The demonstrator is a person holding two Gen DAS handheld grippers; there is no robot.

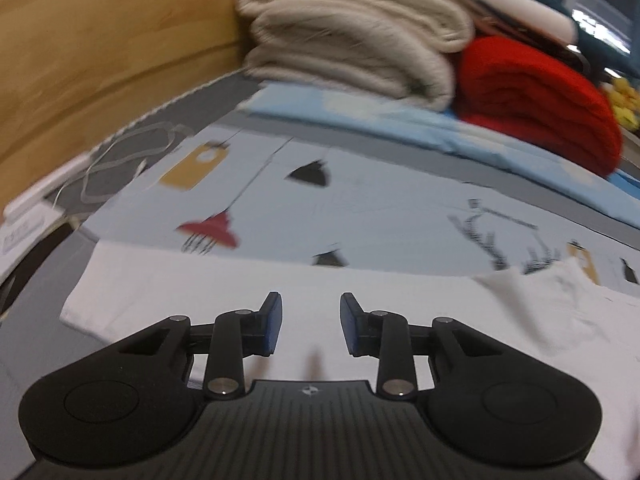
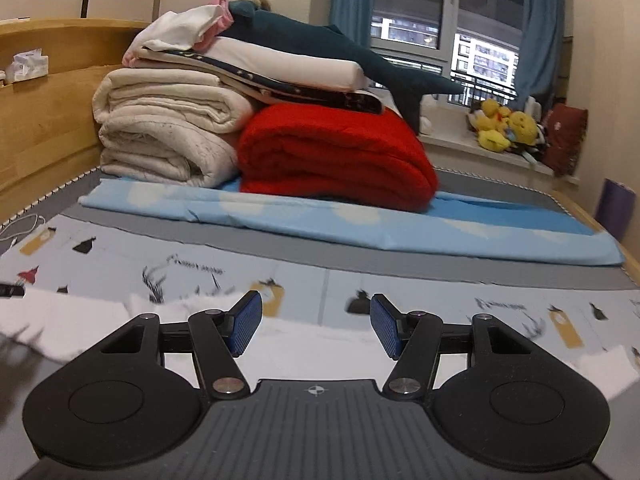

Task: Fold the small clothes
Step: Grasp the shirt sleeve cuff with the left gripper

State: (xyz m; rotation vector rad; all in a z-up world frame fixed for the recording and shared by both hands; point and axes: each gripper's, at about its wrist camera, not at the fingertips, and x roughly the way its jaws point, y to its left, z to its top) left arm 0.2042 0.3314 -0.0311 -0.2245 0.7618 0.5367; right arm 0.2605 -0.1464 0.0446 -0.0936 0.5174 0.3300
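White cotton, the small garment (image 1: 224, 312) lies flat on the printed sheet (image 1: 360, 208), at twelve o'clock of both tongs. It looks light and limp, best pinched at a hem corner. The left gripper (image 1: 311, 330) stands narrowly parted and empty, the right gripper (image 2: 316, 326) wider and empty.

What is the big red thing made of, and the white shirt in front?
The red blanket looks like thick fuzzy fleece or knit: soft matte surface, fat rounded folds. The white garment looks like thin cotton-like cloth: it lies flat, smooth and matte, wrinkling at one end. Exact fibres can't be told.
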